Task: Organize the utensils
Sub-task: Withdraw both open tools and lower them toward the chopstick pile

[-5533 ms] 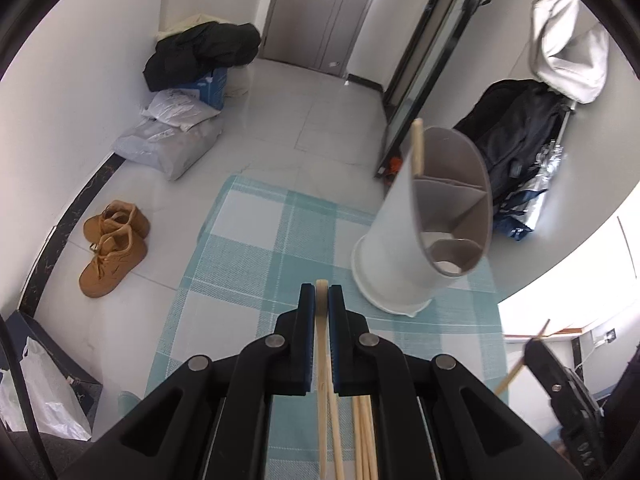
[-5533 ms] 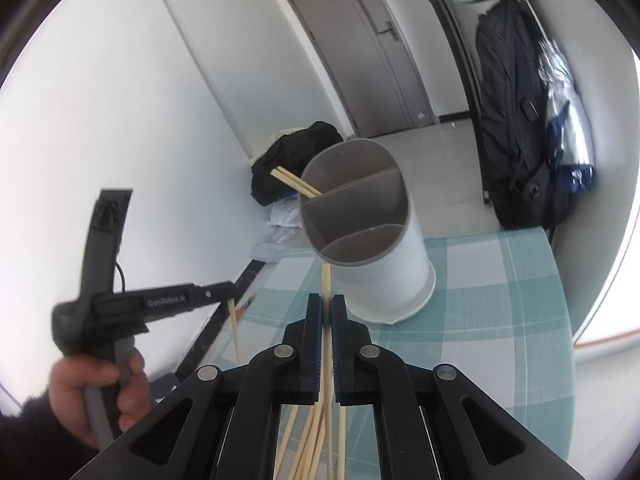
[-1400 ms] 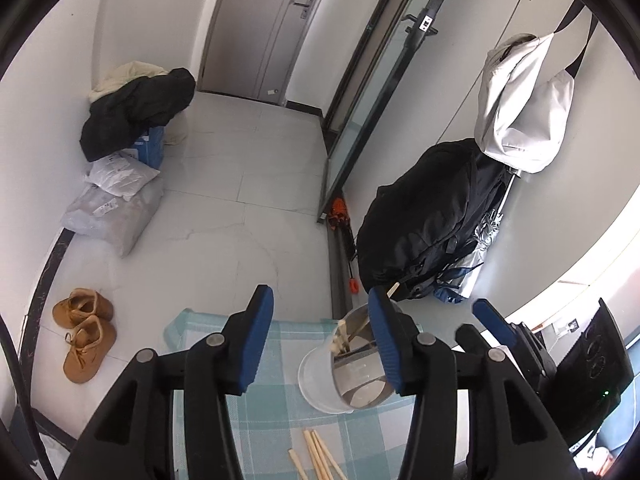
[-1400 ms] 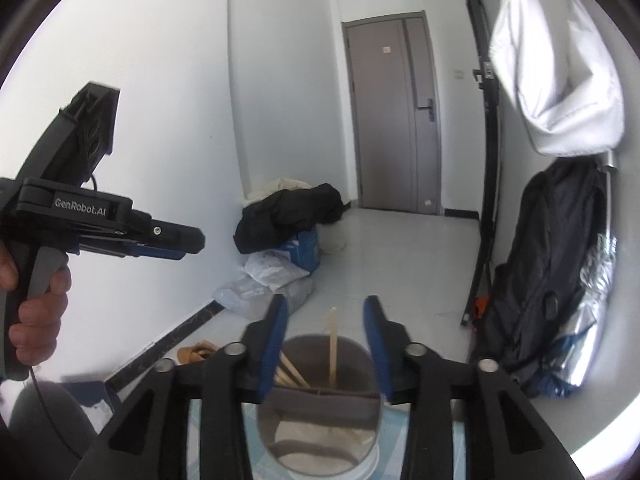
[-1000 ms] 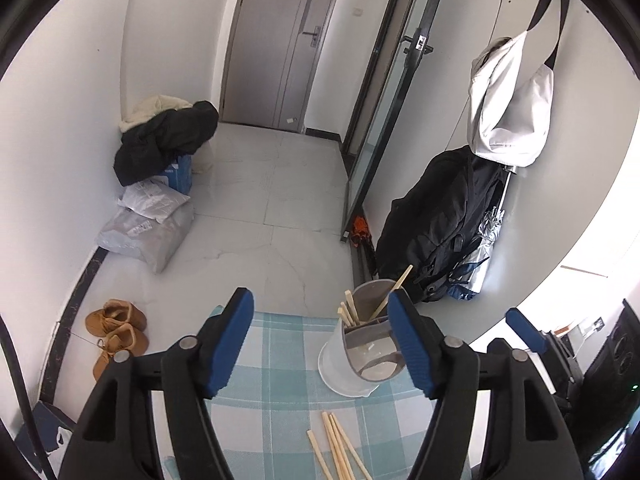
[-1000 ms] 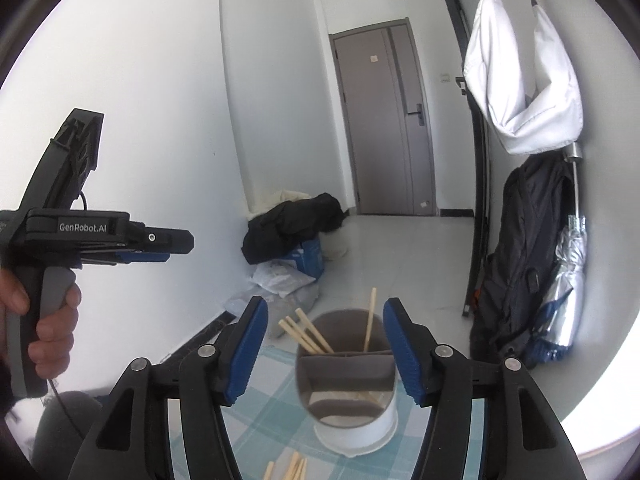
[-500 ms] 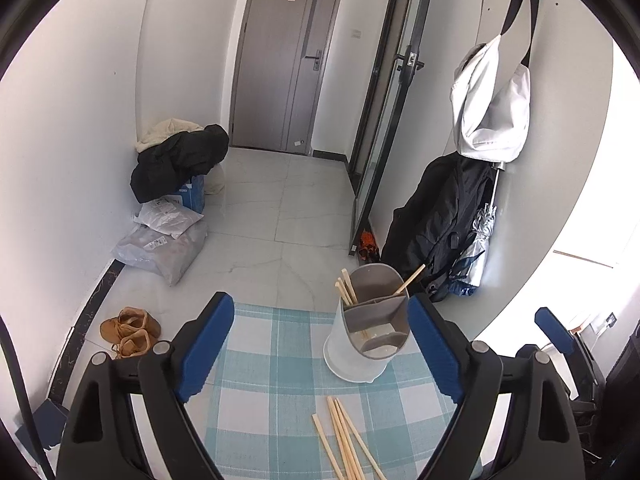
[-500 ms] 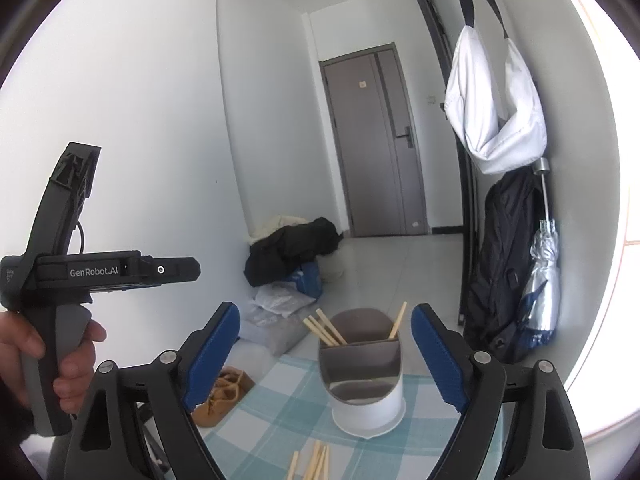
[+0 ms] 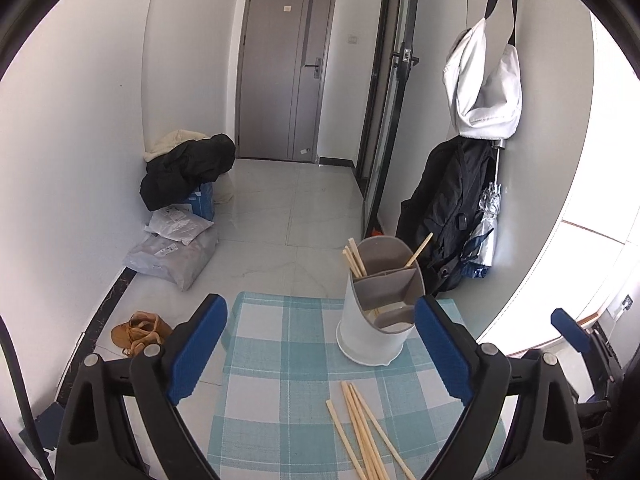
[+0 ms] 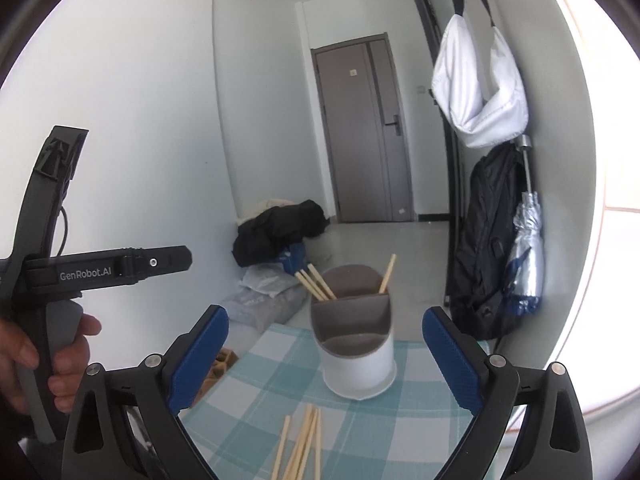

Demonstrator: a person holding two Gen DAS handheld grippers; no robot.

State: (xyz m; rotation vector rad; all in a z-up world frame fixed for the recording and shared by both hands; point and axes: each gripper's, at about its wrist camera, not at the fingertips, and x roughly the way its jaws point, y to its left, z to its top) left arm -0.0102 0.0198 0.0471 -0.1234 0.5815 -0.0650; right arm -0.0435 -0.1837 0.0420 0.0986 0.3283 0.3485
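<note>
A white utensil holder [image 9: 380, 304] with grey dividers stands on the checked tablecloth [image 9: 280, 360]; it also shows in the right wrist view [image 10: 356, 352]. Several wooden chopsticks stick out of its far compartment [image 9: 354, 256]. Several loose chopsticks [image 9: 366, 432] lie on the cloth in front of it, also seen in the right wrist view [image 10: 302, 440]. My left gripper [image 9: 318, 352] is wide open and empty, raised above the table. My right gripper [image 10: 324, 356] is wide open and empty, raised too. The left gripper's body [image 10: 104, 270] shows at the left of the right wrist view.
The table's far edge drops to a tiled floor with brown shoes [image 9: 138, 330], bags [image 9: 176, 240] and a dark jacket pile. A black backpack [image 9: 448, 216], umbrella and white bag hang on the right wall. A grey door [image 9: 286, 68] is at the back.
Both grippers held chopsticks earlier; those now stand in the holder. Since then both have opened wider and pulled up and back, so the holder looks smaller and farther.
</note>
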